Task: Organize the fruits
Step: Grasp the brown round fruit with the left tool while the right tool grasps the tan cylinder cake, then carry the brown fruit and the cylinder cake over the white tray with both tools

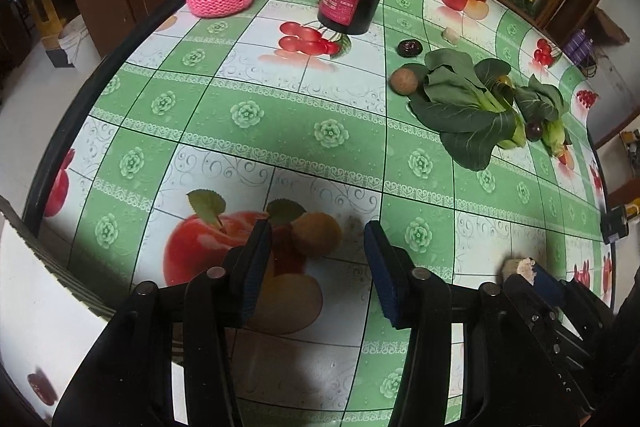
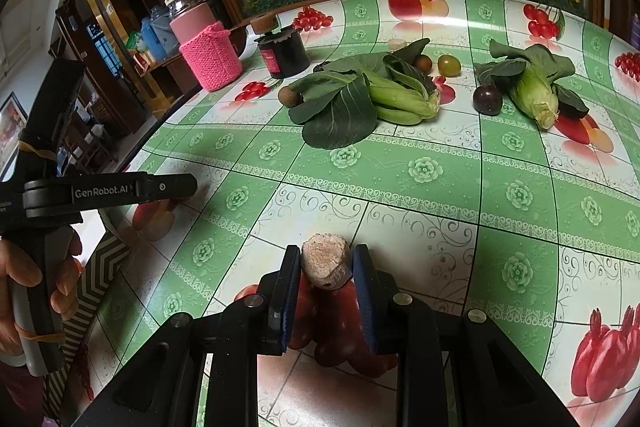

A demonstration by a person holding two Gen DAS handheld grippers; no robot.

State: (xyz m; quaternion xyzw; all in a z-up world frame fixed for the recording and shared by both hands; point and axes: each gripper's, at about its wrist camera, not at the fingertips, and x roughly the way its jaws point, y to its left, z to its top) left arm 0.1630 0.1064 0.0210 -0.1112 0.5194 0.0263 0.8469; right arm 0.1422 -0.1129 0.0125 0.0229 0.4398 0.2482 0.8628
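Observation:
My left gripper [image 1: 316, 259] is open low over the table; a small round brown fruit [image 1: 316, 234] lies between its fingers, nearer the left one. My right gripper [image 2: 326, 267] is shut on a pale brown chunk [image 2: 325, 262] with a cut face; it also shows in the left wrist view [image 1: 519, 267]. Farther off lie a brown fruit [image 2: 289, 95], a dark purple fruit [image 2: 487, 99], a green-yellow fruit [image 2: 449, 65], a reddish-brown fruit [image 2: 422, 62] and a dark fruit [image 1: 408, 47].
Two bok choy heads [image 2: 360, 95] [image 2: 532, 83] lie among the fruits. A dark jar with a cork lid [image 2: 282, 53] and a bottle in a pink knit sleeve [image 2: 204, 47] stand at the far left. The table edge [image 2: 160, 123] runs along the left.

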